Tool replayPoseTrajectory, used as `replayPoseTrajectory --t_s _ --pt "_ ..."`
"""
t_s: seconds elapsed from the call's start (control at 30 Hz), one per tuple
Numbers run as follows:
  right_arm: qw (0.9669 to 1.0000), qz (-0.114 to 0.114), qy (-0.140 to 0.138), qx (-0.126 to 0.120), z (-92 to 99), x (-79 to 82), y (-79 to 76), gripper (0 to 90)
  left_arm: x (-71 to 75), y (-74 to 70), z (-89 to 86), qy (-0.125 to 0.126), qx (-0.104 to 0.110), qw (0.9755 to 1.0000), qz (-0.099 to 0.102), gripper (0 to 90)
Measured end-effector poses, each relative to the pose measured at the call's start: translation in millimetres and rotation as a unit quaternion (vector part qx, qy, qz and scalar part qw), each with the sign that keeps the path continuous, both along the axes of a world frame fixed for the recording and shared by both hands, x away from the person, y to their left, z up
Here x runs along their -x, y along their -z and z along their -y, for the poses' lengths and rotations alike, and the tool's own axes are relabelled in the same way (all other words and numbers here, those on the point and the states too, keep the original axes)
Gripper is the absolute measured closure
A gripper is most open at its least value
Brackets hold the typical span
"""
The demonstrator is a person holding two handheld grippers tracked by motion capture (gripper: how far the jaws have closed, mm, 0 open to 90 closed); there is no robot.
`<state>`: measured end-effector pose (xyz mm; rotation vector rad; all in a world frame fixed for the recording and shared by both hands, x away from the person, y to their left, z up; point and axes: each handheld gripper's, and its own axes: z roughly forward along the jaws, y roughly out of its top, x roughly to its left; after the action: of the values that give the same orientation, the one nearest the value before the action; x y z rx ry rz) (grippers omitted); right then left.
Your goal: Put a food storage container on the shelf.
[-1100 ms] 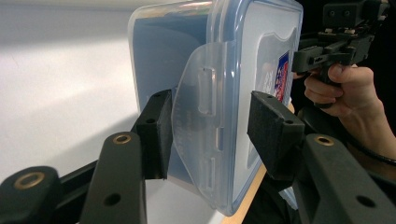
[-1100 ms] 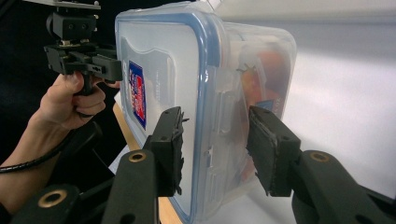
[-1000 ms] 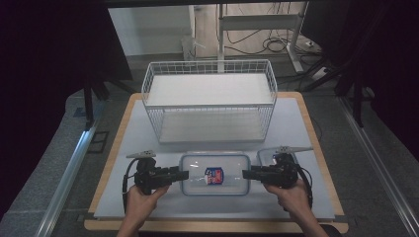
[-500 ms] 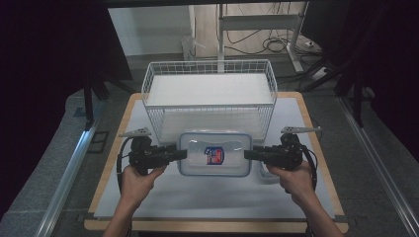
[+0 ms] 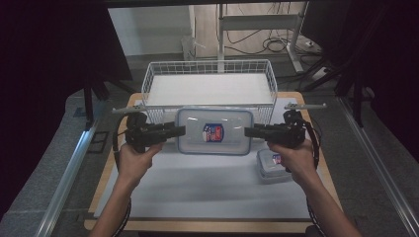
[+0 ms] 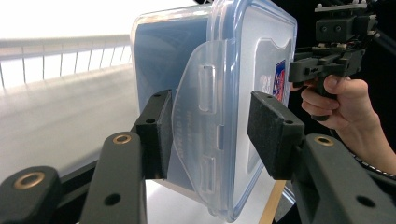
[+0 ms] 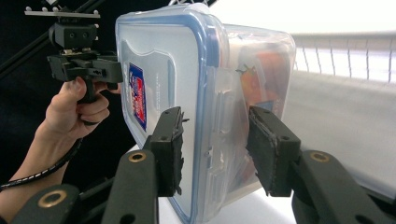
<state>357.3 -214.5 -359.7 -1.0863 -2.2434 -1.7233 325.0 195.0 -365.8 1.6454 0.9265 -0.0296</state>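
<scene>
Both claws grip one box (image 5: 215,131), held above the tabletop (image 5: 207,185) in front of the wire basket (image 5: 209,89) at the far edge: left claw (image 5: 179,131) and right claw (image 5: 249,132) each clamped on an end latch. Small box (image 5: 272,165) near right edge. White mat, wood rim; dark room, cables on floor (image 5: 276,44).

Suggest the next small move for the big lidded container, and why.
Probably carry it forward and over the wire basket's near rim. Both grippers, left and right, clamp opposite ends of the lidded container, which hangs just before that rim, and the basket looks empty. A smaller container sits on the table.
</scene>
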Motion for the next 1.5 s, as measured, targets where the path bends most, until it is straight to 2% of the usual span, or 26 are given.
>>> replayPoseTrajectory --t_s 0.17,0.37,0.67,0.97,1.23,1.5 --pt "0.9999 0.016 0.004 0.004 -4.0 -11.0 -19.0 56.5 -13.9 -13.3 -3.5 0.001 0.004 1.0000 -0.001 51.8" --pt "0.9998 0.019 0.007 0.001 -7.7 -29.7 -35.6 56.4 -32.1 -28.7 -6.2 0.000 0.003 1.0000 -0.002 51.8" --pt "0.9997 0.017 0.015 0.002 -10.5 -59.6 -50.6 56.1 -66.2 -44.0 -6.1 0.004 -0.008 0.9998 -0.019 51.2" --pt "0.9992 0.018 0.035 -0.003 -10.8 -85.8 -65.1 55.9 -96.5 -53.0 -4.6 0.000 -0.005 0.9997 -0.024 50.2" --pt "0.9990 0.007 0.043 -0.006 -16.6 -106.0 -65.2 55.8 -115.0 -52.0 -8.9 -0.015 -0.001 0.9991 -0.039 49.5" --pt "0.9989 -0.012 0.044 -0.010 -23.0 -119.7 -55.7 55.1 -120.1 -53.5 -11.2 -0.034 -0.012 0.9983 -0.046 49.0"
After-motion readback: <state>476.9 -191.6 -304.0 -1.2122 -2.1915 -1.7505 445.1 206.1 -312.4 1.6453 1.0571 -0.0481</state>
